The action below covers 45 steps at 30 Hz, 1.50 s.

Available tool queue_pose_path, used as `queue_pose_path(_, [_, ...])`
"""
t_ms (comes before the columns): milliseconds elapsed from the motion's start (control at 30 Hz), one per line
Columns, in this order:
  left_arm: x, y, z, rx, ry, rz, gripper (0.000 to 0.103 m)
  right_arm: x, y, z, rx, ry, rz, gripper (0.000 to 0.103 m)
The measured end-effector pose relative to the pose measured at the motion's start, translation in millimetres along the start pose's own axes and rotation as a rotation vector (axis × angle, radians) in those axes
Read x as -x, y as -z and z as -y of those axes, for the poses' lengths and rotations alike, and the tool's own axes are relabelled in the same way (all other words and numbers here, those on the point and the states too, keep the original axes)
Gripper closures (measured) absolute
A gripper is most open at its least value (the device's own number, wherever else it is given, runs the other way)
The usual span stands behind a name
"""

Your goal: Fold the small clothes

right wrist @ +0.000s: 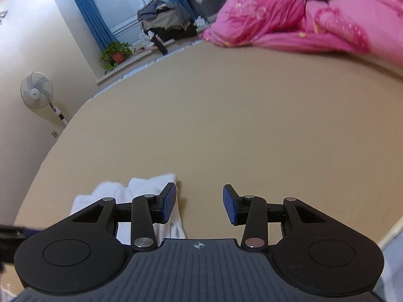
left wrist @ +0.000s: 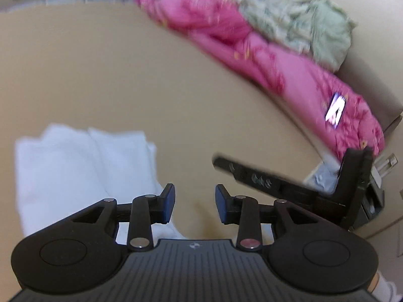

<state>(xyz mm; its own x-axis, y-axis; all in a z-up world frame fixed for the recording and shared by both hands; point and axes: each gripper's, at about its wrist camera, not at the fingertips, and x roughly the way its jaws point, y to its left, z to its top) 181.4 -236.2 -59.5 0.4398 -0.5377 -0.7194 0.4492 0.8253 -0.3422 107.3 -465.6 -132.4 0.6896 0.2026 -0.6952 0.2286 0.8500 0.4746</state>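
A small white folded garment (left wrist: 75,166) lies on the tan bed sheet (left wrist: 126,70), left of my left gripper (left wrist: 194,205), which is open and empty just above the sheet. The same garment shows in the right wrist view (right wrist: 141,191), partly hidden behind the left finger of my right gripper (right wrist: 200,205). The right gripper is open and empty over the bare sheet (right wrist: 239,125). In the left wrist view the right gripper's black body (left wrist: 327,188) sits to the right, near the bed edge.
A pink quilt (left wrist: 252,45) with a pale green blanket (left wrist: 302,17) on top is bunched along the far side of the bed; it also shows in the right wrist view (right wrist: 314,17). Beyond the bed are a standing fan (right wrist: 36,90), a potted plant (right wrist: 117,54) and piled clothes (right wrist: 166,20).
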Motion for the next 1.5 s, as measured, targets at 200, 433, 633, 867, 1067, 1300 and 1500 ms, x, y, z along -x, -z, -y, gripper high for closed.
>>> queue_pose_path(200, [15, 40, -76, 0.056, -0.137, -0.038, 0.07, -17, 3, -2, -0.031, -0.123, -0.113, 0.059])
queue_pose_path(433, [-38, 114, -73, -0.127, -0.214, -0.243, 0.079, -57, 2, -26, -0.072, -0.14, -0.193, 0.059])
queue_pose_path(633, [43, 108, -81, -0.208, -0.212, -0.073, 0.074, -98, 5, -49, -0.059, -0.1, -0.234, 0.06])
queue_pose_path(867, [88, 144, -144, -0.127, -0.22, 0.049, 0.074, -78, 2, -66, -0.012, -0.105, -0.016, 0.098])
queue_pose_path(1067, [76, 124, -137, -0.08, -0.194, 0.135, 0.071, -88, 10, -51, -0.005, 0.126, -0.09, 0.089])
queue_pose_path(1300, [55, 118, -147, 0.014, -0.118, 0.09, 0.067, -34, 17, -34, -0.092, 0.049, -0.085, 0.059])
queue_pose_path(1500, [31, 129, -149, 0.08, -0.063, -0.004, 0.047, -16, 45, -31, 0.043, -0.002, -0.262, 0.057])
